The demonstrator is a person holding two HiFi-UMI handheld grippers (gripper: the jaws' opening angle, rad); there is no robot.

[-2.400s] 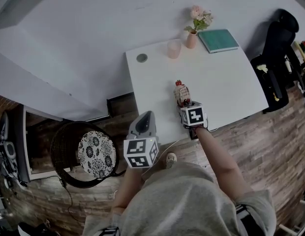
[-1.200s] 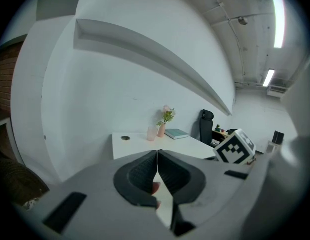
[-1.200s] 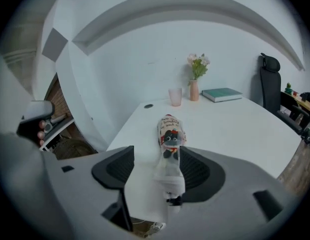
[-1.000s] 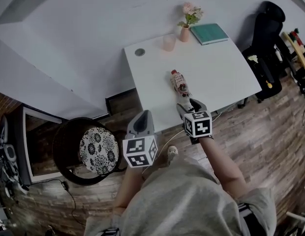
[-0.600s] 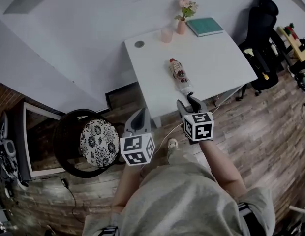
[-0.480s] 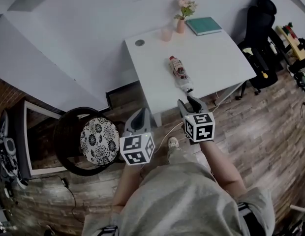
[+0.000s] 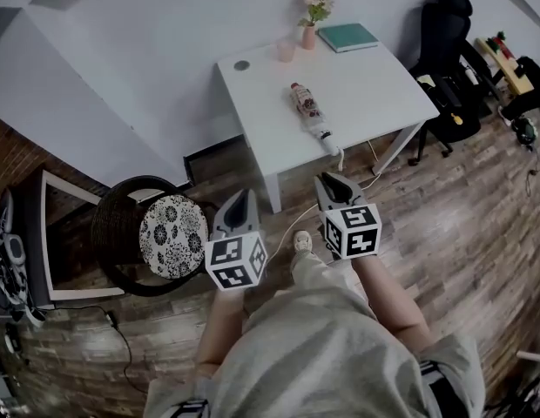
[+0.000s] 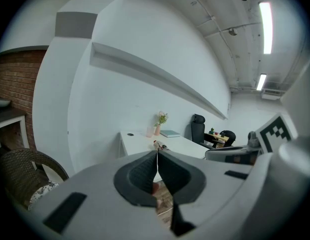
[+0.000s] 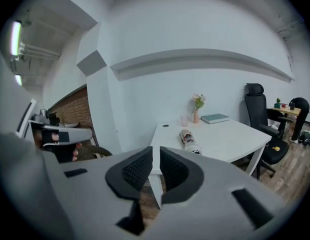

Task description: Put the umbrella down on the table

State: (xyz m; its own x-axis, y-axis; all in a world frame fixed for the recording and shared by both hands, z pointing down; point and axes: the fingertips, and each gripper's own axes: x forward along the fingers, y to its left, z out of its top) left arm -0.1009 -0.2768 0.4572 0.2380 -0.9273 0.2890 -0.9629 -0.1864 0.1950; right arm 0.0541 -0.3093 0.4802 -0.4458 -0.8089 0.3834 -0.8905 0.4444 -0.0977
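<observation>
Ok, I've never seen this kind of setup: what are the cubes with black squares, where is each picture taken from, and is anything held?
No robot here: a person holds a two-jaw gripper in each hand, and the marker cubes are part of those grippers. One picture comes from a camera on the person's head, looking steeply down; the other two come from cameras riding on the grippers, looking along their jaws. The left gripper has its jaws together, nothing in them. The right gripper has just been closing its jaws; a narrow gap shows, also empty. Both are over the floor, apart from the white table. On it are the folded umbrella, a cup, a vase of flowers and a teal book.
</observation>
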